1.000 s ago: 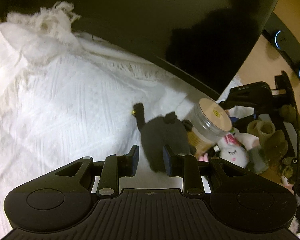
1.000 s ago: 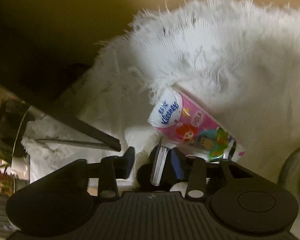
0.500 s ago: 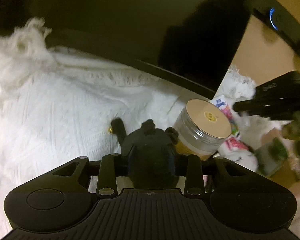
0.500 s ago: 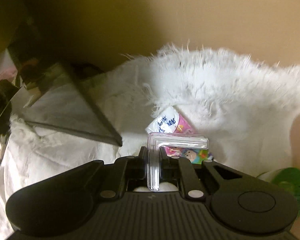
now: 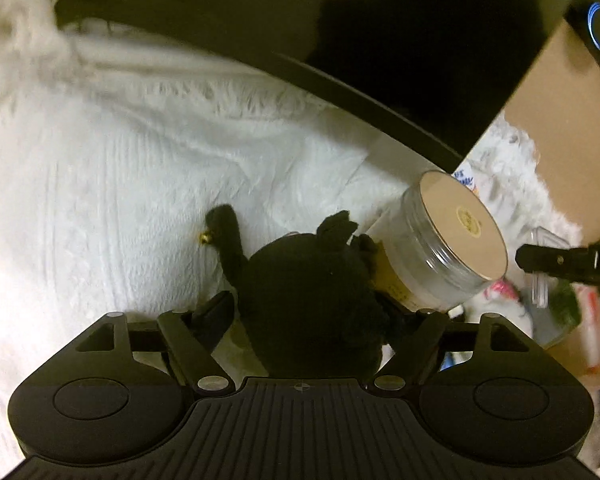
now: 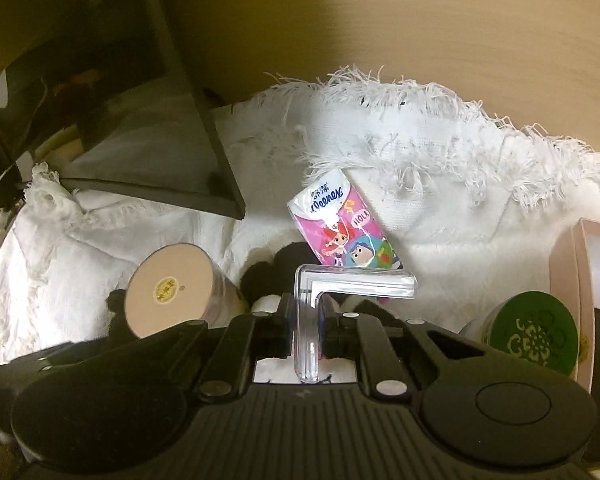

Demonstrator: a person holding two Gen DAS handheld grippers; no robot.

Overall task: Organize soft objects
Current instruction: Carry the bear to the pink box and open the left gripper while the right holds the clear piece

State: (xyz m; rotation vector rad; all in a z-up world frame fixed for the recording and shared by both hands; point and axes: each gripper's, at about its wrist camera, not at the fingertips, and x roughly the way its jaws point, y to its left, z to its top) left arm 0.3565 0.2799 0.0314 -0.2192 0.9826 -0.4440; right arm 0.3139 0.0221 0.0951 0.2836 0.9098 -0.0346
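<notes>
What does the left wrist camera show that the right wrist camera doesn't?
Only the left wrist view shows the black plush toy whole, lying between the left gripper and its wide-open jaws, which have just been opening.

Only the right wrist view shows the green-lidded jar and the right gripper shut on a clear plastic corner piece.

Both show the tan-lidded jar and white blanket.

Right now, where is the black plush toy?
Left wrist view: the black plush toy lies on the white blanket, between the open left hand-held gripper fingers, with the tan-lidded jar at its right.
</notes>
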